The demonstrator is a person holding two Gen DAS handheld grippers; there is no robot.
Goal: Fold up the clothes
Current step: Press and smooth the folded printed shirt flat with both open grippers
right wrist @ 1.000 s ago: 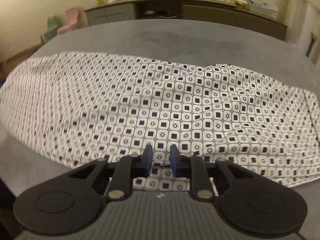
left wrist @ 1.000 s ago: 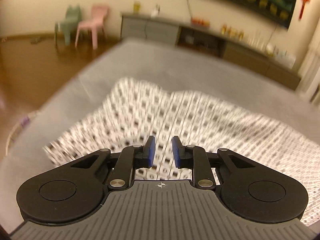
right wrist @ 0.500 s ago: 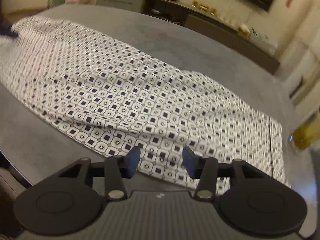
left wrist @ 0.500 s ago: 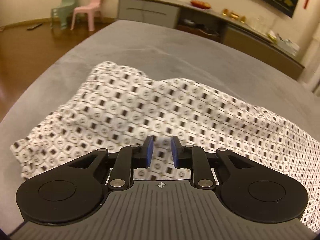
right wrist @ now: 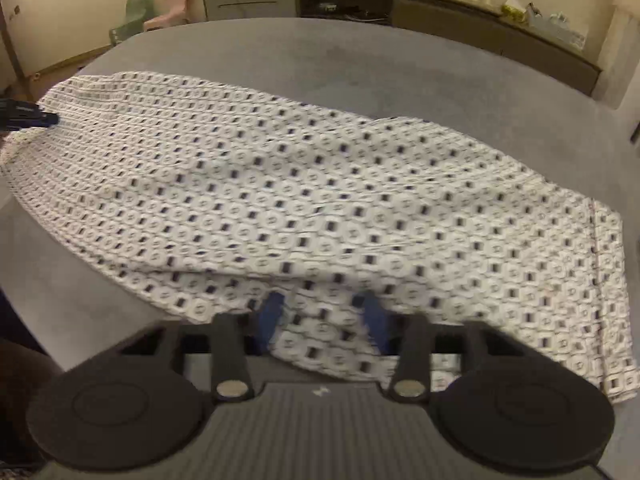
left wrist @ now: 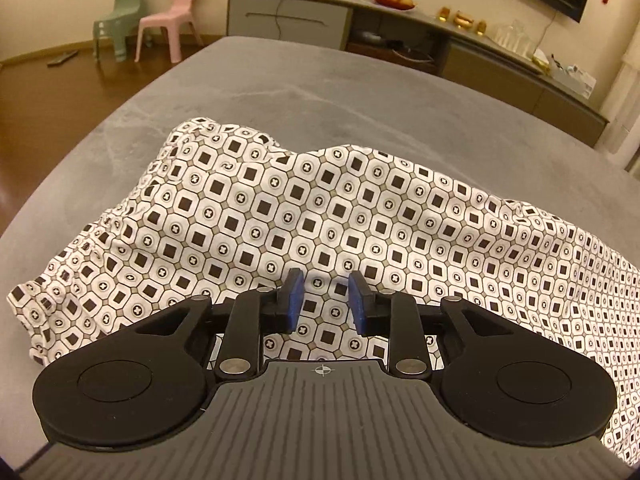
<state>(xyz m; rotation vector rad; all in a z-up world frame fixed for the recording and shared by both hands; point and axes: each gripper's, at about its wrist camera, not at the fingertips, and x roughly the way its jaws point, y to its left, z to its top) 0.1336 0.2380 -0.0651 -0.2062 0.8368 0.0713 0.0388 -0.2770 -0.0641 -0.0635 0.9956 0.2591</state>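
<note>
A white garment (left wrist: 320, 216) printed with small dark squares and circles lies spread lengthwise across a grey padded surface (left wrist: 304, 92). It looks folded over on itself once into a long band, so, as a judgement, the first fold is made and the shorter folds that would bring it to a compact stack are still left. Its end toward 9 o'clock in the left wrist view is rumpled and puffed up, and it needs smoothing.

The left gripper (left wrist: 325, 304) sits low at 6 o'clock over the near edge of the cloth, jaws spread, with patterned fabric showing in the gap and nothing pinched. The right gripper (right wrist: 322, 322) is also at 6 o'clock in its own blurred view, jaws spread wide, with the garment's near hem lying between and over them but not clamped.

Beyond the surface, at 12 o'clock, runs a long low cabinet (left wrist: 400, 28). At 10 o'clock a pink chair (left wrist: 172, 16) and a green chair (left wrist: 118, 20) stand on a wooden floor (left wrist: 60, 84).
</note>
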